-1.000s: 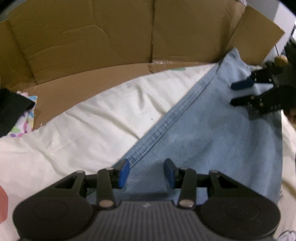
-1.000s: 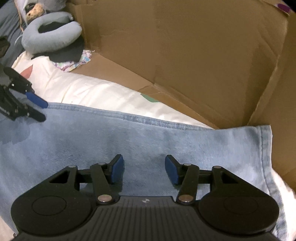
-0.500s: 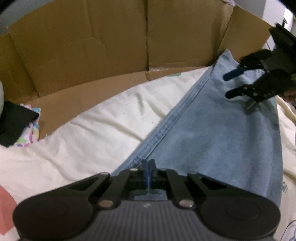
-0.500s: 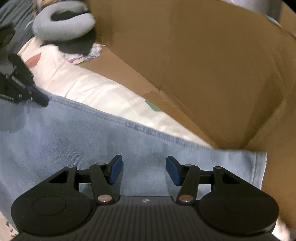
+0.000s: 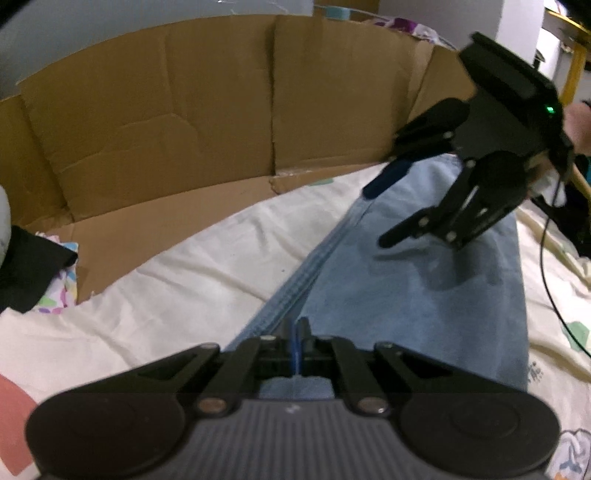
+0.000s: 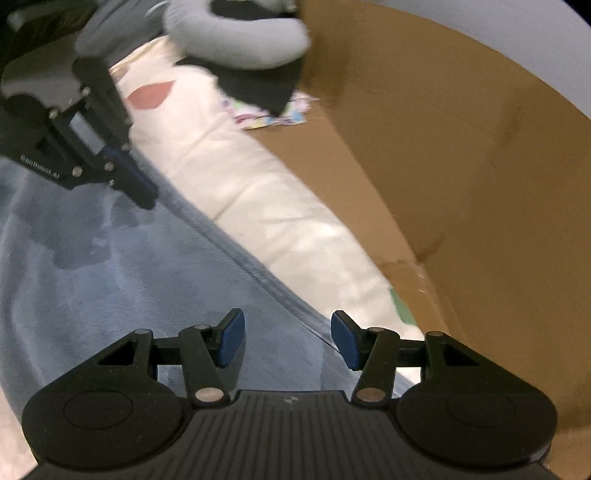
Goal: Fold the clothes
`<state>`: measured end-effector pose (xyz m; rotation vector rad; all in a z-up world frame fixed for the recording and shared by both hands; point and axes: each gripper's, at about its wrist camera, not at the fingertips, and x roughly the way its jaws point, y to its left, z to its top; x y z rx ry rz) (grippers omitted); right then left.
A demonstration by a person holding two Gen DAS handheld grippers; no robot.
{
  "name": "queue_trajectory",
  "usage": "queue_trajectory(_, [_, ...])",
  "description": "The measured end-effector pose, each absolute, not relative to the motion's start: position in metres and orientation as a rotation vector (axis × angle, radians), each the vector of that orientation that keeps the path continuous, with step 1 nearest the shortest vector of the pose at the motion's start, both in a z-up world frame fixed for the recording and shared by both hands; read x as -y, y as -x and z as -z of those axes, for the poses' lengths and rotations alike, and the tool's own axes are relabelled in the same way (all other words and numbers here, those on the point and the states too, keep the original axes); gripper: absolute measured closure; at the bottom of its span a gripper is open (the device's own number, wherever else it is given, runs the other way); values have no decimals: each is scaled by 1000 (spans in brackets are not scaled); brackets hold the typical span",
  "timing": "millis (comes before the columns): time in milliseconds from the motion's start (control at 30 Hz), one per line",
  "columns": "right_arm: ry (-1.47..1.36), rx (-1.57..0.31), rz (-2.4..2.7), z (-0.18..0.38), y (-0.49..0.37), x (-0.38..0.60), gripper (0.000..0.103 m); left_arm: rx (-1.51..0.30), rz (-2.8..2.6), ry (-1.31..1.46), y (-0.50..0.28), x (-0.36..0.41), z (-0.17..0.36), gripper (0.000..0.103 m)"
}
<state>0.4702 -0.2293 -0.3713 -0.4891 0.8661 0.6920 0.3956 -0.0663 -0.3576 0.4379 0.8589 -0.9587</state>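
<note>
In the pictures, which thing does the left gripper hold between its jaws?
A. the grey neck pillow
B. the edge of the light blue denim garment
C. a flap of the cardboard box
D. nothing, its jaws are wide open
B: in the left wrist view the left gripper has its jaws closed together on the near edge of the light blue denim garment, while the cardboard box stands well behind it.

One denim garment point(image 5: 424, 288), two grippers, one cardboard box point(image 5: 184, 129), one grey neck pillow point(image 6: 236, 33).
</note>
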Motion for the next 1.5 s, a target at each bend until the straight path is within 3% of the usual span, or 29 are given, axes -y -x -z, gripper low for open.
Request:
queue_trajectory(100, [539, -922, -708, 379, -478, 220, 58, -855, 980, -441, -393, 64, 358, 103])
queue_trajectory(433, [632, -949, -768, 390, -487, 206, 60, -857, 1034, -466, -386, 62, 366, 103])
queue_trajectory(467, [626, -954, -777, 391, -488, 206, 75, -856, 1032, -465, -386, 62, 366, 103])
queue_trajectory(500, [622, -954, -782, 391, -487, 205, 79, -855, 1028, -464, -387, 62, 367, 103])
queue_trajectory(567, [645, -933, -772, 390, -482, 204, 96, -856, 1012, -465, -388, 64, 368, 102])
queue_trajectory(633, [665, -909, -768, 389, -476, 204, 100, -852, 995, -486, -389, 69, 369, 100])
queue_trajectory(867, [654, -856, -751, 382, -462, 211, 102, -850, 953, -532, -397, 82, 375, 73])
queue_trajectory(1033, [655, -818, -754, 379, -452, 213, 102, -898, 935, -523, -408, 83, 384, 70])
queue_trajectory(1200, [695, -768, -761, 379, -439, 214, 102, -899, 965, -526, -412, 86, 380, 55])
queue_trajectory(1433, [685, -714, -747, 372, -425, 220, 103, -917, 1044, -554, -415, 107, 373, 57])
queue_trajectory(1500, [681, -712, -743, 373, -423, 220, 103, -949, 1064, -557, -417, 112, 374, 69])
